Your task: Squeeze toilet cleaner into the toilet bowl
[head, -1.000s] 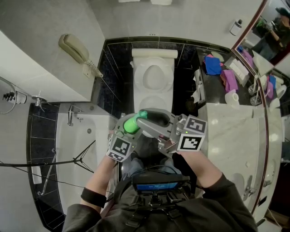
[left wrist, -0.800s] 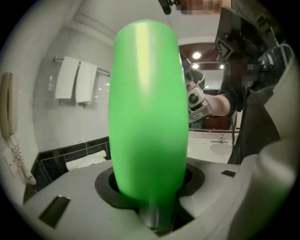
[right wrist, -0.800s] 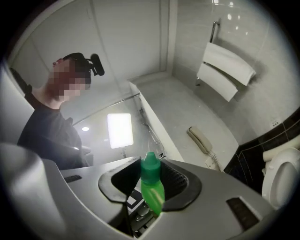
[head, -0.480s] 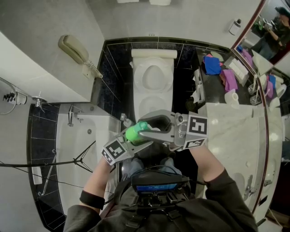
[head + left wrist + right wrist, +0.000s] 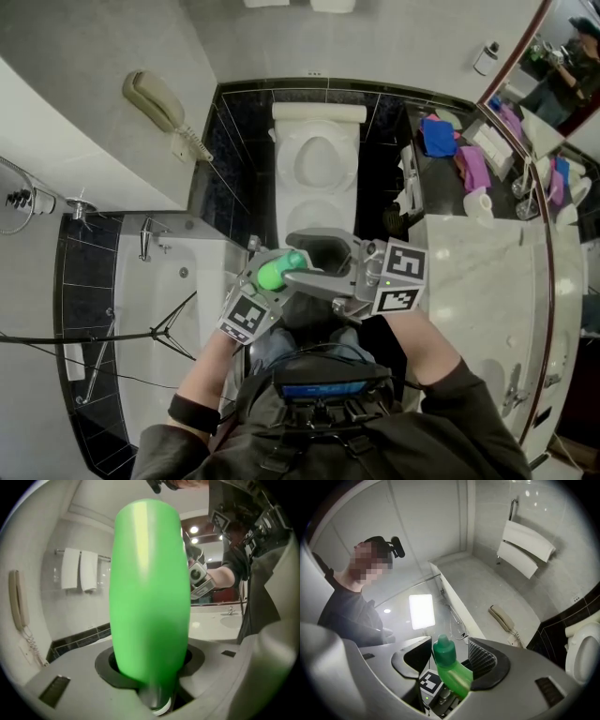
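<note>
My left fingers [image 5: 70, 686] clamp the bottle [image 5: 150, 588], short of the toilet [image 5: 319, 159]. The right fingers [image 5: 483, 660] have just opened, cap [image 5: 443, 651] loose between them. I'd finish the cap, then aim over the bowl before squeezing.

The right gripper's [image 5: 449, 645] jaws are seen apart, just opened wider, with a green bottle [image 5: 453, 673] between them. From it, a handset [image 5: 502, 617] is seen at two o'clock and a toilet [image 5: 581, 651] at three.

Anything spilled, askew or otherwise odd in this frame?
Nothing stands out. No spill shows around the toilet; the green bottle sits in the left gripper with its cap on.
</note>
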The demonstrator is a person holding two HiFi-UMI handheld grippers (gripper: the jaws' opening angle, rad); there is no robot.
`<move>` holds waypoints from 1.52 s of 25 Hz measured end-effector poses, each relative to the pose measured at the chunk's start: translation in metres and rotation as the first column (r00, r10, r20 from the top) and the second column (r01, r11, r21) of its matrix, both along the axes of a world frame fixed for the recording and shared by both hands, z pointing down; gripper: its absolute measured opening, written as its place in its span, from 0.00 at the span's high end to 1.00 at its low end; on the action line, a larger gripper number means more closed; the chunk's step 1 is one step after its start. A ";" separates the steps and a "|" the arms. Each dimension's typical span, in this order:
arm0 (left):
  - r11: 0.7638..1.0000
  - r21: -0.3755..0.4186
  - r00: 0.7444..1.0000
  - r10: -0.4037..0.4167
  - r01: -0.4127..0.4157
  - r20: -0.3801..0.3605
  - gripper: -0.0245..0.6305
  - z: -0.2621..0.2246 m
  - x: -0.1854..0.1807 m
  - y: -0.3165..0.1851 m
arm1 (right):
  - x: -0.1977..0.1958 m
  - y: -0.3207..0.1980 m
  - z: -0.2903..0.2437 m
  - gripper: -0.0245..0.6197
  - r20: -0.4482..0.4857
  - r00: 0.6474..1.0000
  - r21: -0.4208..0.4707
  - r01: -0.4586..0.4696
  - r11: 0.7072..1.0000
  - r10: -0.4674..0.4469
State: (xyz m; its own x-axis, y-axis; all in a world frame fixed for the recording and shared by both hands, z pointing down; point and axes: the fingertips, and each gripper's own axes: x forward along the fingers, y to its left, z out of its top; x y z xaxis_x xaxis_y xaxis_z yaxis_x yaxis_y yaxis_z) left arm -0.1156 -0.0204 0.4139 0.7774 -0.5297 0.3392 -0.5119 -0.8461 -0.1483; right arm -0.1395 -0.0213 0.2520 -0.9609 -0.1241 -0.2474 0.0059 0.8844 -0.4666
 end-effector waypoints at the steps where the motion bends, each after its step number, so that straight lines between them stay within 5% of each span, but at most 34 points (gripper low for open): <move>1: 0.999 0.036 0.999 -0.034 0.033 0.015 0.67 0.000 -0.003 -0.007 | 0.001 -0.003 0.001 0.54 -0.006 1.000 -0.013 -0.025 1.000 0.025; 5: 0.972 0.130 0.979 -0.201 0.194 0.042 0.67 -0.003 -0.020 -0.033 | 0.000 -0.014 0.008 0.49 -0.050 0.992 -0.111 -0.122 0.986 0.117; 10: 0.889 0.269 0.906 -0.410 0.370 0.109 0.67 0.001 -0.046 -0.056 | 0.002 -0.026 0.014 0.49 -0.093 0.974 -0.238 -0.221 0.946 0.204; 18: 0.846 0.326 0.865 -0.484 0.422 0.136 0.67 -0.008 -0.056 -0.069 | 0.002 -0.030 0.021 0.55 -0.073 0.977 -0.339 -0.214 0.916 0.201; 21: 0.842 0.330 0.860 -0.491 0.427 0.141 0.67 -0.005 -0.057 -0.070 | 0.002 -0.032 0.025 0.73 -0.097 0.971 -0.338 -0.239 0.910 0.218; 25: 0.856 0.321 0.871 -0.468 0.405 0.150 0.66 0.001 -0.056 -0.069 | 0.002 -0.033 0.025 0.74 -0.093 0.971 -0.326 -0.238 0.915 0.220; 31: 0.924 0.216 0.929 -0.347 0.315 0.131 0.66 0.008 -0.043 -0.057 | 0.001 -0.030 0.017 0.73 -0.065 0.979 -0.238 -0.202 0.950 0.192; 35: 0.983 0.089 0.983 -0.166 0.159 0.083 0.67 0.001 -0.021 -0.037 | 0.002 -0.025 0.008 0.73 -0.046 0.987 -0.118 -0.160 0.980 0.155; 38: 0.998 0.021 0.998 -0.052 0.051 0.038 0.67 0.002 -0.011 -0.020 | 0.007 -0.024 0.000 0.73 -0.022 0.992 -0.043 -0.127 0.991 0.126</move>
